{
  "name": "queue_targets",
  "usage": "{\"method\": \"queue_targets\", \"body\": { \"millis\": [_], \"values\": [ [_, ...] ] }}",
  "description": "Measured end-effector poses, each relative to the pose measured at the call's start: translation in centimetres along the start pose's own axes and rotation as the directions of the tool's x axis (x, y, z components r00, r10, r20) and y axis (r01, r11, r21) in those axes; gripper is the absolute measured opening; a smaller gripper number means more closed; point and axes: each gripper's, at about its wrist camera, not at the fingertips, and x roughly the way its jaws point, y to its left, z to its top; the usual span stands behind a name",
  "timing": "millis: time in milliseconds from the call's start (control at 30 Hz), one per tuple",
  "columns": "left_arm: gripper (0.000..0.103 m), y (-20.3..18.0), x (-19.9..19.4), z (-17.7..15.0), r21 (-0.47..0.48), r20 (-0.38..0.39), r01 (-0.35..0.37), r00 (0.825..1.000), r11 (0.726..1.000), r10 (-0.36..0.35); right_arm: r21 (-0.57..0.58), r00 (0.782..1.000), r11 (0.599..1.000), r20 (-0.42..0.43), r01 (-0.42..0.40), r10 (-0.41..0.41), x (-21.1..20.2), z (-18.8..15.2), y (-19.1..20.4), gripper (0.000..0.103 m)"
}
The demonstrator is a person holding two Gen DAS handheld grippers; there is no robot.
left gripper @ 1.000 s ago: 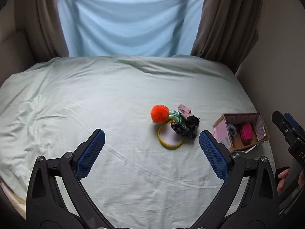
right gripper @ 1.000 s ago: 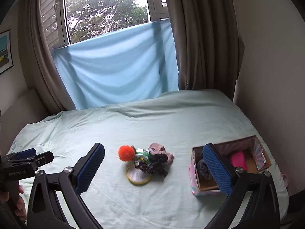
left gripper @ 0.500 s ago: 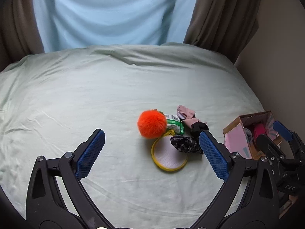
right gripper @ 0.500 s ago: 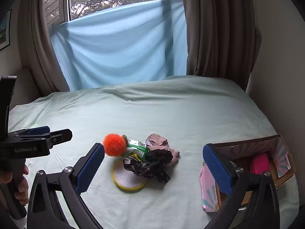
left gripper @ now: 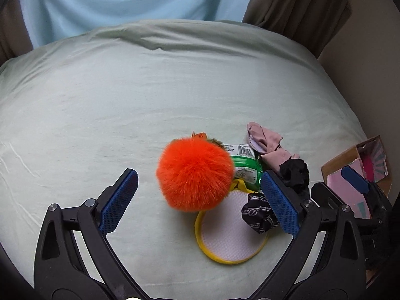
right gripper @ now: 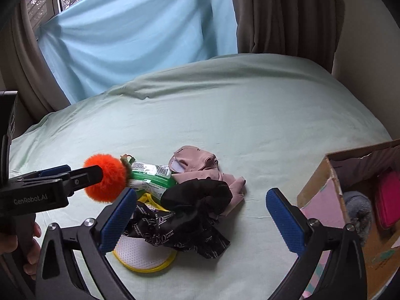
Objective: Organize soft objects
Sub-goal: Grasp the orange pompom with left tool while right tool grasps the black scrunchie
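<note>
Now my left tool point(left gripper: 198, 203) gapes wide around the orange pompom point(left gripper: 196, 175) on the bed point(left gripper: 125, 100), closer than 1 second ago. My right tool point(right gripper: 200, 216), spread too, hangs over the black cloth point(right gripper: 197, 200). At the right, the cardboard box point(right gripper: 322, 182) holds a grey puff point(right gripper: 357, 210) and pink case point(right gripper: 388, 197).

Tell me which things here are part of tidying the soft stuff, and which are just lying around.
Part of the job:
orange pompom
pink cloth
black cloth
cardboard box
left tool
right tool

Just lying about:
green packet
yellow-rimmed mesh pad
curtains
blue sheet
</note>
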Motion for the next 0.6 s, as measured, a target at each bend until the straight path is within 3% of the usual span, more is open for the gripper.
{"method": "queue_targets", "body": {
  "millis": [167, 367, 433, 500, 600],
  "values": [
    [0.095, 0.3, 2.5, -0.2, -0.010, -0.008, -0.012, 1.000, 1.000, 0.012, -0.007, 1.000, 1.000, -0.013, -0.008, 0.008, 2.7, -0.4, 0.1, 0.101],
    [0.082, 0.9, 4.6, -0.2, -0.036, -0.033, -0.019, 0.999, 0.999, 0.018, -0.016, 0.998, 1.000, -0.057, -0.022, 0.021, 5.1, -0.9, 0.3, 0.084],
    [0.071, 0.9, 4.9, -0.3, -0.039, -0.035, -0.022, 0.999, 0.999, 0.021, -0.011, 0.998, 1.000, -0.067, -0.022, 0.021, 5.6, -1.2, 0.3, 0.080],
    [0.047, 1.1, 5.3, -0.2, -0.038, -0.044, -0.028, 0.999, 0.999, 0.026, -0.007, 0.997, 1.000, -0.080, -0.015, 0.014, 5.9, -1.4, 0.3, 0.076],
    [0.040, 1.4, 5.4, -0.2, -0.046, -0.043, -0.028, 0.999, 0.999, 0.026, 0.016, 0.996, 1.000, -0.088, -0.014, 0.016, 5.9, -1.8, -0.1, 0.070]
  ]
}}
